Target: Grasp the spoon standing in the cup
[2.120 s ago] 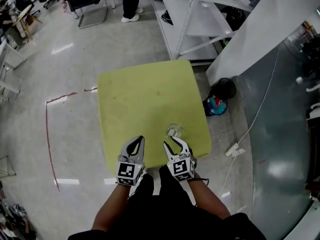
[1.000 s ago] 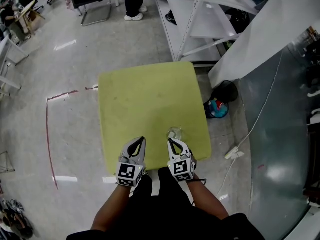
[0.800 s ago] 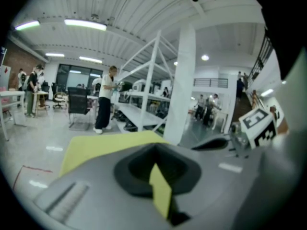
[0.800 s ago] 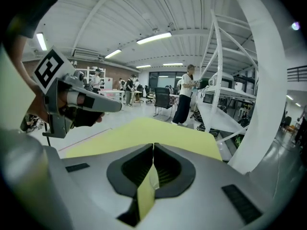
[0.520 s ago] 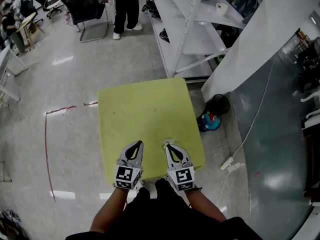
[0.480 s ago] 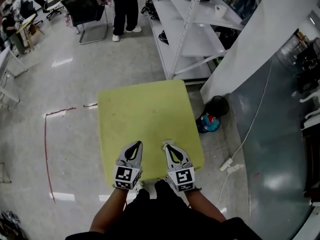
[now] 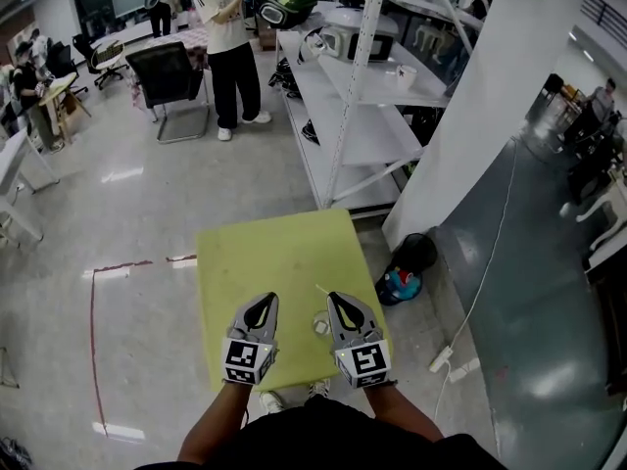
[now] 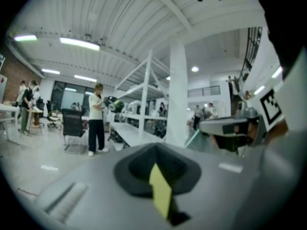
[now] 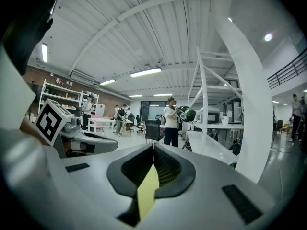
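Though tiny, one cup [image 7: 320,326], maybe one spoon [image 7: 321,290]; left gripper [image 7: 265,299], right gripper [image 7: 333,298]: both jaws together, empty.

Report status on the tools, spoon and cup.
Left tool and right tool both shut, over yellow table. Cup on table between them. Possible spoon: thin pale sliver at right tool's tip, unconfirmed. Nothing in the way.

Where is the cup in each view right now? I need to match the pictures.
Head view: the cup stands near the front edge of the yellow table, between the left gripper and the right gripper.
Left gripper view: not in it.
Right gripper view: not in it.
Shared landmark: the person in the white top, upper left in the head view, left of centre in the left gripper view, centre in the right gripper view.
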`<action>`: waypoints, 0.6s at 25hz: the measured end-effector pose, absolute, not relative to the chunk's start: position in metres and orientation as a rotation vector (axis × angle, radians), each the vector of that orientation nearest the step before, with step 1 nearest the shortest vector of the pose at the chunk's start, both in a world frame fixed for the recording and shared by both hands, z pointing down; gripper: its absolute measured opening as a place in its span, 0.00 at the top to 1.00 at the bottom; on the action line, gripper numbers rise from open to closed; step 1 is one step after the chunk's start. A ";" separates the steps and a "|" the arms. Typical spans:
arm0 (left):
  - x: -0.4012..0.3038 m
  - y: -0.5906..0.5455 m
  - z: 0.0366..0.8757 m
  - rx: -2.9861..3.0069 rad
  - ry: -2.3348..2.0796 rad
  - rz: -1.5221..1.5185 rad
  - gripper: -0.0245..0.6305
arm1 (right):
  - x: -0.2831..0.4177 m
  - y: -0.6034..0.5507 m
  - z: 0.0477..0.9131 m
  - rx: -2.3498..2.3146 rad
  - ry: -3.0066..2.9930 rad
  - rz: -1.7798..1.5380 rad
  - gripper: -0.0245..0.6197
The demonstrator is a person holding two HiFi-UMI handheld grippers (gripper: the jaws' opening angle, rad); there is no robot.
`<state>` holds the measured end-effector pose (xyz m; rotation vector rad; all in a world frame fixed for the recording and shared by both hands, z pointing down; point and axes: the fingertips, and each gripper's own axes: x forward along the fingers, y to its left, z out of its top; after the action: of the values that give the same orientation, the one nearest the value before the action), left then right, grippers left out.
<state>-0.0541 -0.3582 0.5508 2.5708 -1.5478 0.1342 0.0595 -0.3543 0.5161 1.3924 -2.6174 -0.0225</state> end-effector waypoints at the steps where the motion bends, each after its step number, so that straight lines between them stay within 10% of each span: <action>1: -0.053 -0.360 0.543 2.588 -1.548 0.126 0.95 | 0.059 -0.357 0.507 1.405 -2.632 -0.038 0.94; 15: -0.037 -0.357 0.476 2.740 -1.563 0.034 0.95 | 0.071 -0.371 0.439 1.499 -2.695 -0.207 0.95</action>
<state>-0.0375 -0.3571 0.4765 2.7402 -1.5629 0.0337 0.0709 -0.3709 0.4394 1.4987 -2.6947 -0.2068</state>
